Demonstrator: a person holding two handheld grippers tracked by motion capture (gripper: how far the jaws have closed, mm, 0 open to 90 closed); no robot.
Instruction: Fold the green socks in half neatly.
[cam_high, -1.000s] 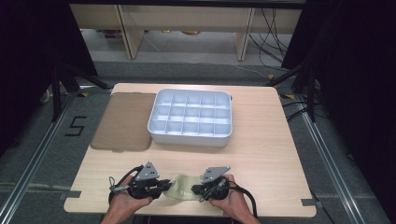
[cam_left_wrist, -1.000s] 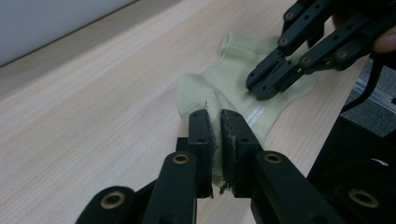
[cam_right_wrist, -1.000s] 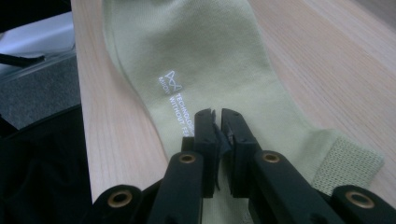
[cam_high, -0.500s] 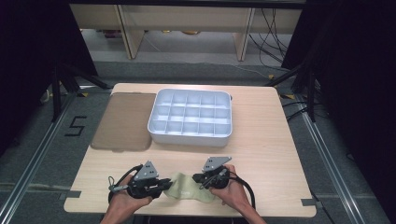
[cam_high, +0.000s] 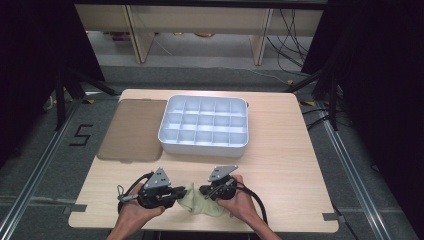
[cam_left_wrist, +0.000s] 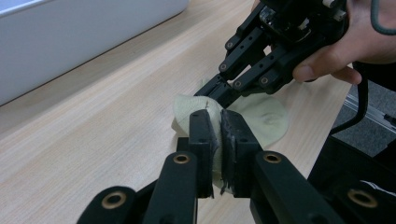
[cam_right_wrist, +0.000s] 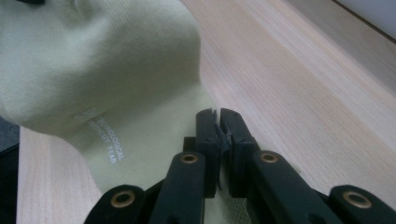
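Gripping: left gripper (cam_left_wrist: 219, 135) and right gripper (cam_right_wrist: 218, 128) both clamped on pale green sock (cam_high: 202, 202), bottom centre.
Risk: thin edge bites; uneven pull slips fabric free.

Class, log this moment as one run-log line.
left gripper: shut on sock | right gripper: shut on sock | tray: untouched | mat: untouched

High view: pale green cloth (cam_high: 201, 201) partly covered by both hands and grippers, its outline unclear; forearms cut off at bottom edge. Right gripper view: cloth runs off the top and left edges, small white print on it blurred. Left gripper view: white tray (cam_left_wrist: 70, 42) cropped at top.
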